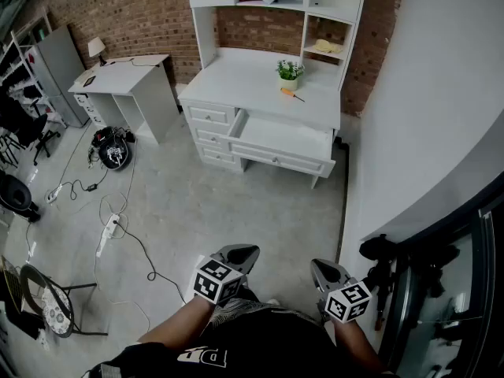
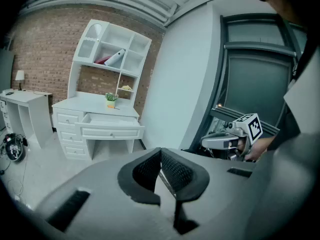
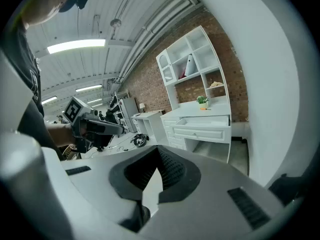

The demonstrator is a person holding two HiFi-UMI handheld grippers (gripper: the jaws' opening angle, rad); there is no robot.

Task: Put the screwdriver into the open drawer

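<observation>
The screwdriver (image 1: 291,94), with an orange handle, lies on the top of the white desk (image 1: 236,81), beside a small potted plant (image 1: 289,71). Below it the desk's wide drawer (image 1: 283,136) stands pulled out, and its inside looks bare. Both grippers are far from the desk, close to my body. My left gripper (image 1: 246,250) and right gripper (image 1: 319,266) point toward the desk, each shut with nothing between its jaws. In the left gripper view the pads (image 2: 172,169) meet at the tip, with the drawer (image 2: 111,120) small in the distance. The right gripper view shows the same drawer (image 3: 202,121).
A second white desk (image 1: 126,77) stands at the left, with a black round object (image 1: 114,152) on the floor beside it. Cables and a power strip (image 1: 106,235) trail over the grey floor, and a chair (image 1: 47,305) sits at lower left. A white wall and a dark frame (image 1: 425,274) close the right side.
</observation>
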